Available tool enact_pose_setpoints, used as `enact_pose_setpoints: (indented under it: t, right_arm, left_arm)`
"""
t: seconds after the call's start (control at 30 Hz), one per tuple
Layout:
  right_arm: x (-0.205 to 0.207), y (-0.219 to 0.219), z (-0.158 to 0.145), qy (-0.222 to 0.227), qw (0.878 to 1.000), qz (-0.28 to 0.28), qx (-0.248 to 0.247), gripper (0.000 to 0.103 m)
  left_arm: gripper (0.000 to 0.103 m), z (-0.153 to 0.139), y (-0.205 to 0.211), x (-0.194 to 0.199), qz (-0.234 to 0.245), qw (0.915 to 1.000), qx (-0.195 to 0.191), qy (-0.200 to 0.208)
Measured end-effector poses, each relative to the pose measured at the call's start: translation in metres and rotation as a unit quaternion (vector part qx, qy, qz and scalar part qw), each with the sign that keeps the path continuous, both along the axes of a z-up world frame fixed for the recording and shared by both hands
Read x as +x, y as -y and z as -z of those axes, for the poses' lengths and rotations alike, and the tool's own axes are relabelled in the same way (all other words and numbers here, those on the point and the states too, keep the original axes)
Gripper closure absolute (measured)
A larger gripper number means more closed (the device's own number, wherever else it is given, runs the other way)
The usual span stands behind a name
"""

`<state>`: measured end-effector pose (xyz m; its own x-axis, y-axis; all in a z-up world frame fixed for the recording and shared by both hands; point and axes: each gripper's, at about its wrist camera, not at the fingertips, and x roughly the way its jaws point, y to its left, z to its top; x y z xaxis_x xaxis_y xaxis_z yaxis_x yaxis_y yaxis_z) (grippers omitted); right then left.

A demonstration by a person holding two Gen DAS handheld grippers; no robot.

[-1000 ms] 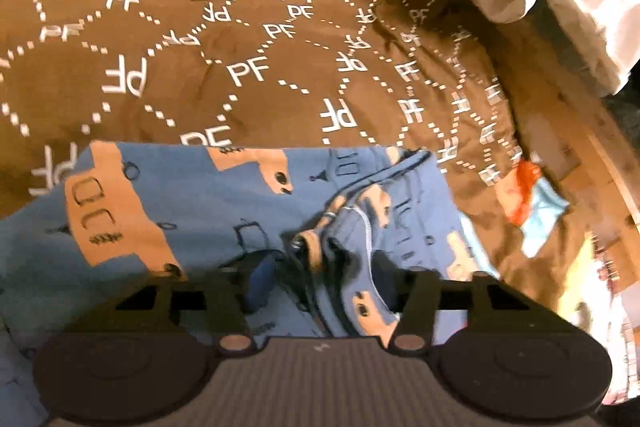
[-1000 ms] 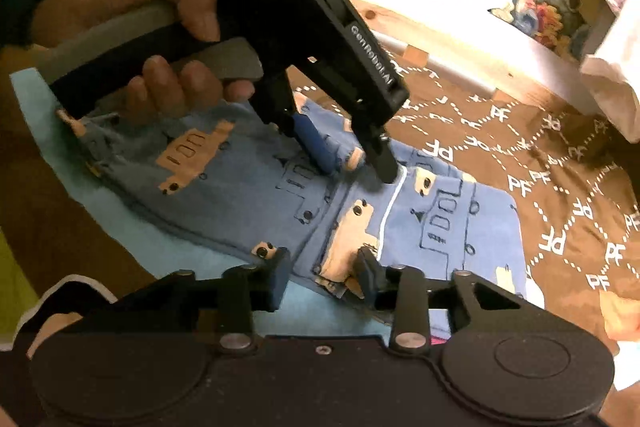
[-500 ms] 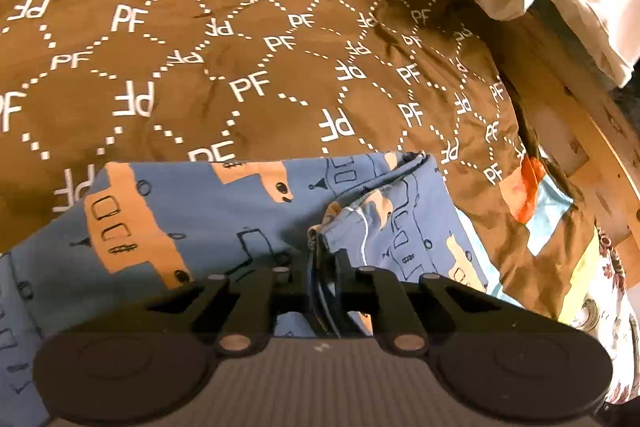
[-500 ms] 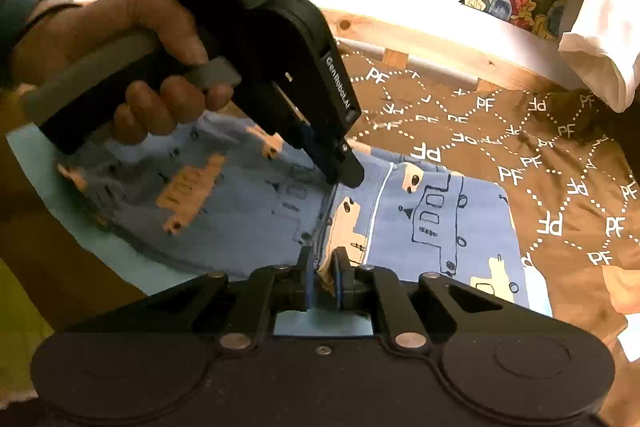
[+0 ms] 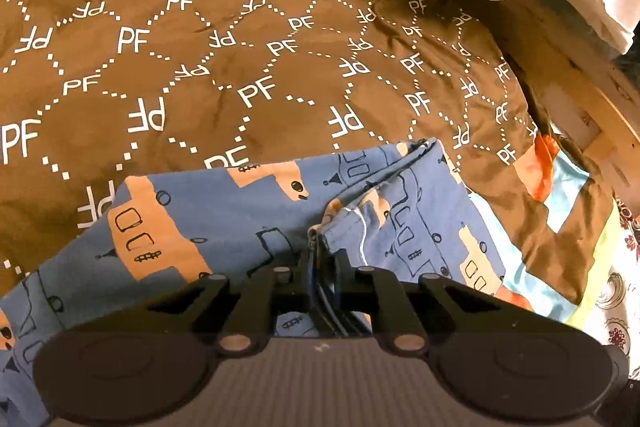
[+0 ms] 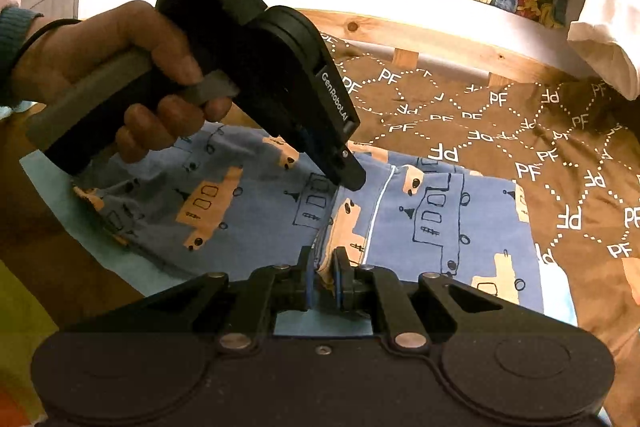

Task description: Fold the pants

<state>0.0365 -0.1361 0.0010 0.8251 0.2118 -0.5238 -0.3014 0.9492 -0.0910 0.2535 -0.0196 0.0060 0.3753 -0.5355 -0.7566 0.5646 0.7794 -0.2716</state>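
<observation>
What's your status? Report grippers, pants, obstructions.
Left gripper shut on pants. Right gripper shut on the same fold edge. Pants flat on brown blanket. Nothing blocking.

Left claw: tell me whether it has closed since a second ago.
Yes. The left claw, wide open a second ago, now pinches a bunched fold of the blue truck-print pants, which lie on the brown PF-patterned blanket.

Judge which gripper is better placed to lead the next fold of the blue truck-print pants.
Neither clearly: both are shut on the blue truck-print pants at the same folded edge. The right gripper pinches its near end, the left gripper the far end. Probably both lift together, carrying the edge across.
</observation>
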Motion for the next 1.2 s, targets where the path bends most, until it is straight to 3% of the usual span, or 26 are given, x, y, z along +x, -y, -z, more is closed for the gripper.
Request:
enact_pose_setpoints:
  t: [0.73, 1.03, 1.2]
  right_arm:
    - [-0.004, -0.013, -0.005, 0.001, 0.999, -0.03, 0.024, 0.094]
    - [-0.004, -0.036, -0.01, -0.008, 0.997, -0.07, 0.044, 0.094]
    - [0.0, -0.053, -0.007, -0.02, 0.994, -0.094, 0.046, 0.094]
  left_arm:
    - [0.093, -0.013, -0.035, -0.006, -0.018, 0.9998, 0.005, -0.008]
    - [0.094, -0.018, -0.068, -0.011, -0.043, 0.9988, 0.022, -0.011]
    - [0.093, -0.007, -0.079, -0.007, -0.054, 0.9971, 0.05, -0.021]
